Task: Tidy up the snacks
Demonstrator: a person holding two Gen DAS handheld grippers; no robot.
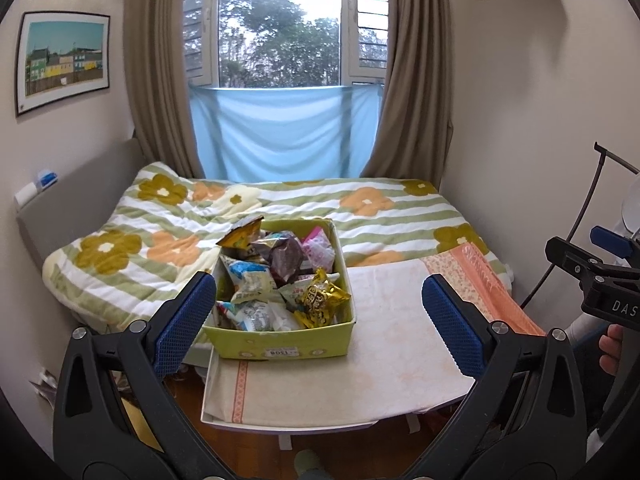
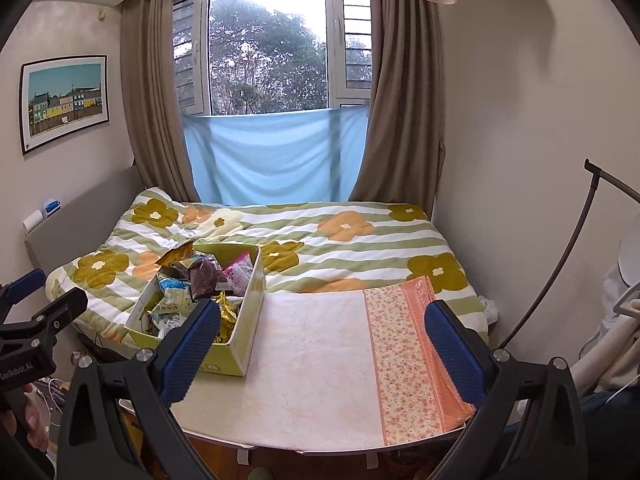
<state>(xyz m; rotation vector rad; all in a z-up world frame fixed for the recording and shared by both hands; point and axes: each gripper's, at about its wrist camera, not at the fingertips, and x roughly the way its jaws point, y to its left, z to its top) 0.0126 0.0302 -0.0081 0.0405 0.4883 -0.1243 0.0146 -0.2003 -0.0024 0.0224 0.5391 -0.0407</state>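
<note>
A green box (image 1: 280, 342) full of snacks (image 1: 276, 276) stands on the left part of the counter (image 1: 400, 360), at its far edge next to the bed (image 1: 280, 204). The packets are heaped loosely; a gold one (image 1: 322, 300) lies near the box's right wall, a dark brown one (image 1: 286, 260) in the middle, a pink one (image 1: 318, 250) toward the back. A pale cloth (image 2: 320, 360) with an orange flowered band (image 2: 404, 360) at its right covers the counter.

The left claw (image 1: 318, 324) hangs above the counter's near edge with its blue pads spread wide, holding nothing; the box shows between them, toward the left pad. The right claw (image 2: 320, 344) is likewise spread and empty, over the bare cloth to the right of the box. A hand (image 1: 612, 350) grips the right claw's handle.

Behind the bed, brown curtains (image 2: 400, 100) frame a window (image 2: 268, 40) with a blue sheet (image 2: 272, 156) across its lower part. A picture (image 2: 64, 102) hangs on the left wall.
</note>
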